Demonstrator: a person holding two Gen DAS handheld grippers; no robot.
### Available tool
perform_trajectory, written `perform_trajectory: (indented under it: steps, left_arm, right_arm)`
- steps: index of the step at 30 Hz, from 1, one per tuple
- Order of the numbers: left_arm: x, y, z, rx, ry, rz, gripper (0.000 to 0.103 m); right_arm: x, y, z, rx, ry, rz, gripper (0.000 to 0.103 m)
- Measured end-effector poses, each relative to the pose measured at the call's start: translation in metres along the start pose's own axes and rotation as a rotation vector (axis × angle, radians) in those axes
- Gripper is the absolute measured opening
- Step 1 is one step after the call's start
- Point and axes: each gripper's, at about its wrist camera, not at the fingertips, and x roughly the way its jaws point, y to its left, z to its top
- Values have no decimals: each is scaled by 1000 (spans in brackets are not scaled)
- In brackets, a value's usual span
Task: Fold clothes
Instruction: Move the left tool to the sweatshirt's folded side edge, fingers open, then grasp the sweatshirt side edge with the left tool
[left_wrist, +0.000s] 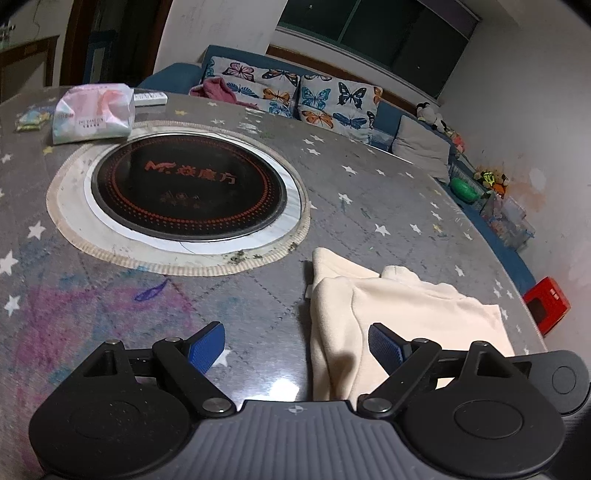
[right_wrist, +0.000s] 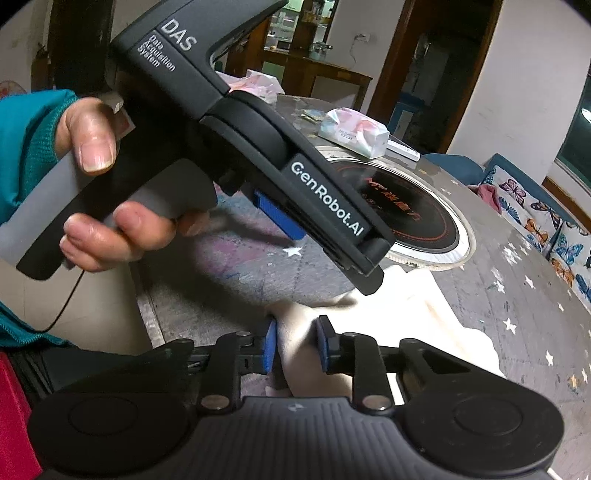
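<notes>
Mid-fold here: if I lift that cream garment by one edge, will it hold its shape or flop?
The cream garment will likely flop: it already lies in soft, rounded folds on the table. It looks thick and fleecy, so probably light but bulky, and layers may slide apart. The right gripper has cloth between its fingers, while the left gripper is open beside it.

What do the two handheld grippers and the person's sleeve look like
Both grippers are black with ribbed grey bodies, round black pivot discs and blue textured pads. The left gripper bears white lettering, "DAS Data Acquisition System" and "GenRobot.AI", has a grey handle, and a thin black cable hangs below it. The right gripper looks the same up front. The sleeve is teal knit.
</notes>
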Motion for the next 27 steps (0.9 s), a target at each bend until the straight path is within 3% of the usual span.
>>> perform_trajectory:
  steps: [20, 25, 27]
  left_arm:
    - [22, 5, 11, -284, 66, -140, 84]
    - [36, 1, 11, -364, 84, -212, 72]
    - [42, 0, 10, -391, 91, -230, 56]
  right_arm:
    - [-42, -56, -7, 335, -147, 99, 15]
    - [-51, -61, -10, 357, -172, 101, 15]
    - [-53, -59, -12, 351, -174, 105, 15]
